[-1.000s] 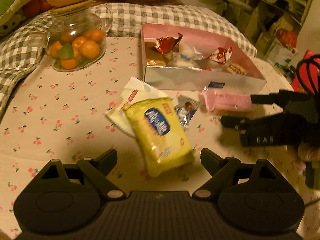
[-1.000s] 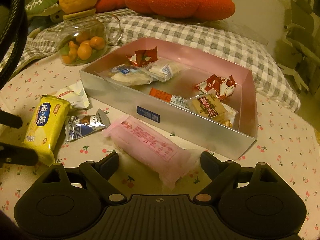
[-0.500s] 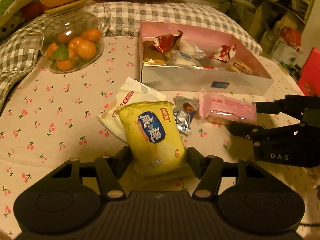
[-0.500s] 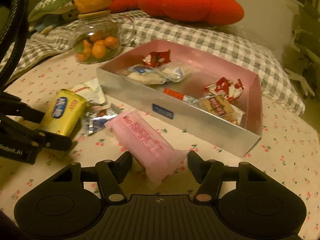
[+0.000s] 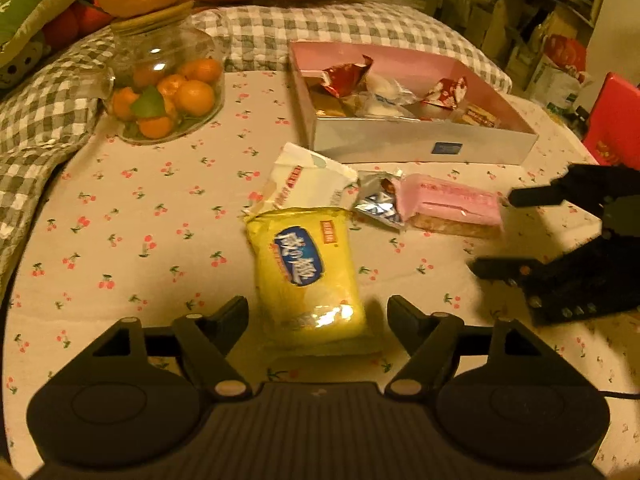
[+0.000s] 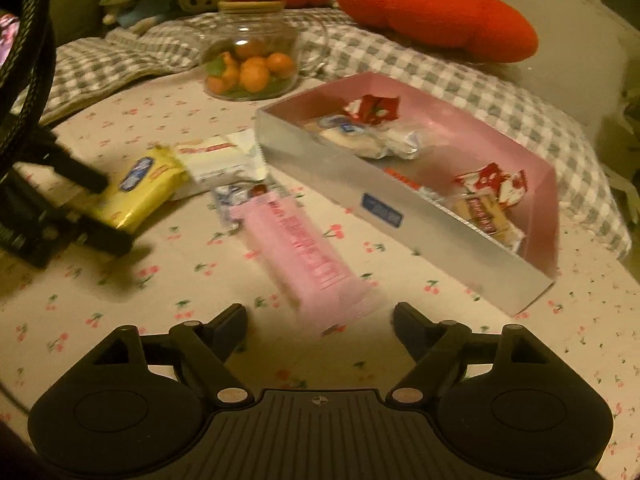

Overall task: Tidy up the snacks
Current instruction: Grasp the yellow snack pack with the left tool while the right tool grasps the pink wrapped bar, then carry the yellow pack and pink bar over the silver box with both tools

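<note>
While both jaw pairs are opening with nothing clamped, the yellow snack pack, lying on the table at 12 o'clock between the left gripper fingers, looks light, soft and crinkly, so grip across its narrow midsection.

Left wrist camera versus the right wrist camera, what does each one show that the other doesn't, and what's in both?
Only the left wrist view shows the cluttered shelves and a red bag at the right edge. Only the right wrist view shows a black cable at the left edge. Both share the yellow packet, pink packet, white packet, silver wrapper, pink-lined box and jar of oranges. Each shows the other's gripper, jaws opening around a packet.
</note>
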A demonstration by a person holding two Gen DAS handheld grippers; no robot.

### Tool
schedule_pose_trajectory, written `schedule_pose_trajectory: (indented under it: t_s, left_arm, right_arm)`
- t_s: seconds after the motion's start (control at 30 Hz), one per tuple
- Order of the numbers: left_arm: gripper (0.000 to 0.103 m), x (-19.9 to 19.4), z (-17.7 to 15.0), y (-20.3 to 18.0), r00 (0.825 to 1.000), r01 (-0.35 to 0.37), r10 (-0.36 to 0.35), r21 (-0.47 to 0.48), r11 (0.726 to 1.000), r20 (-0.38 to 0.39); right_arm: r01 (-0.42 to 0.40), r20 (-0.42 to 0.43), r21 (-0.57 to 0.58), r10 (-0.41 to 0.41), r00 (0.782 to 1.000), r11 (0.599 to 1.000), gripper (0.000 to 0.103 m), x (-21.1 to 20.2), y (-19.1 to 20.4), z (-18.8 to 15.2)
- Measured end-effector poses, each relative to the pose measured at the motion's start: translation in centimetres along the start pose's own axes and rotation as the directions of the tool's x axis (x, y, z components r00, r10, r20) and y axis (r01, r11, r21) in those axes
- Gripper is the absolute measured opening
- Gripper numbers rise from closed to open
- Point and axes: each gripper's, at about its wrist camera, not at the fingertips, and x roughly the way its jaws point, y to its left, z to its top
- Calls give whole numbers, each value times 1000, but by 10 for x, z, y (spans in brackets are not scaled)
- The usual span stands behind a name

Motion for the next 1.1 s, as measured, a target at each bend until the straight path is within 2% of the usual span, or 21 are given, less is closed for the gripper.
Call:
schedule_pose_trajectory:
  t_s: [0.27,0.4,0.47,0.5,0.53,0.6,0.87,1.1]
  left_arm:
    - [72,14,2,-7,999,-45,44,-26,999,-20]
    - [66,14,3,-9,998,-64,64,-25,998,-8]
    - [59,14,3,-10,998,-70,70,-17,997,-5]
    - [52,14,3,-10,997,-75,74,-10,997,-2]
    - [51,13,3,-10,997,-73,73,-4,997,0]
    - [49,10,3,-8,998,-56,56,-16,998,-2]
    - [47,-2,3,-8,1000,-4,4,-35,999,2]
    - [47,-11,6,-13,1000,28,-28,-35,999,8]
  right_arm:
    - [0,20,32,-1,1000,999,82,18,-1,16]
    - [-17,37,26,16,999,1000,79,21,5,19]
    - [-35,39,27,34,999,999,69,21,7,21]
    - [-49,39,32,48,998,998,56,19,7,21]
    - [-56,37,39,54,998,998,43,18,8,21]
    - [-78,38,53,76,996,996,31,14,9,21]
    - [-117,31,154,114,993,981,31,-5,8,18]
    - [-106,7,191,107,994,976,31,-25,13,16]
